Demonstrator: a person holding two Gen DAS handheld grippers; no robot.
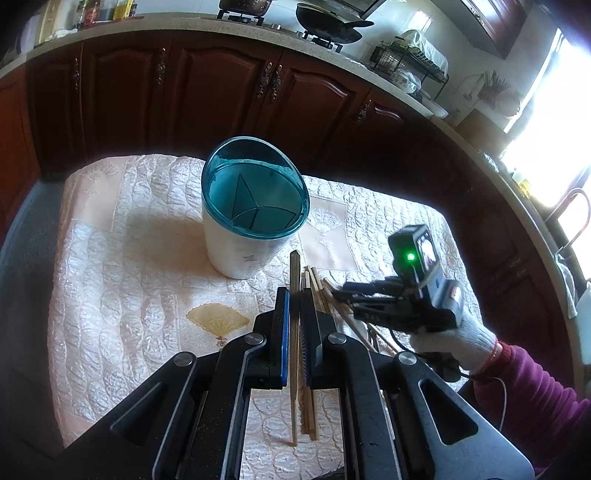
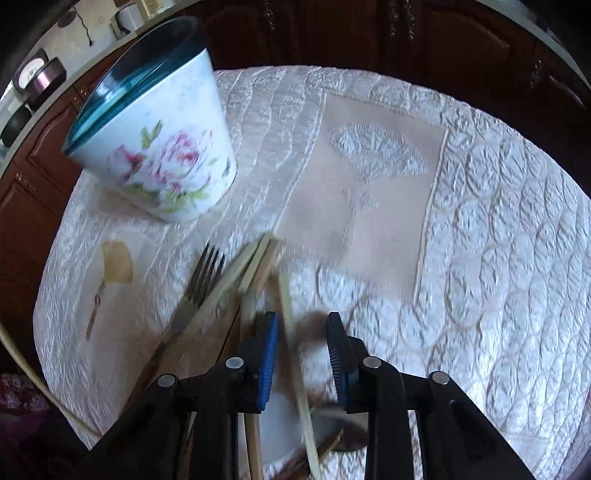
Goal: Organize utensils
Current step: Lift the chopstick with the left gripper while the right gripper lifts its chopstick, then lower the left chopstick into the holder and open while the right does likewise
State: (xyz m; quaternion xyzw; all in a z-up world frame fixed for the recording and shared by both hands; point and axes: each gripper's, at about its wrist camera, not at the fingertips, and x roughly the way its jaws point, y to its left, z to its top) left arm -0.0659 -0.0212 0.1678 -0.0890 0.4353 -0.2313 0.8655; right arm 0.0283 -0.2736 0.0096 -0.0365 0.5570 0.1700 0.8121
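A white utensil holder with a teal rim and divided inside (image 1: 255,210) stands upright on the quilted cloth; its flowered side shows in the right wrist view (image 2: 155,147). My left gripper (image 1: 294,295) is shut on a wooden chopstick (image 1: 294,269), held just right of the holder's base. Several more chopsticks (image 1: 317,288) lie on the cloth beneath. My right gripper (image 2: 302,325) is open over the pile, with a pale chopstick (image 2: 291,332) passing between its jaws. A metal fork (image 2: 201,280) lies left of it among chopsticks (image 2: 258,258). The right gripper also shows in the left wrist view (image 1: 340,291).
The pale quilted cloth (image 1: 122,258) covers a small table. Dark wooden cabinets (image 1: 221,92) and a countertop with a wok (image 1: 328,26) and a dish rack (image 1: 410,62) stand behind. A bright window is at the right.
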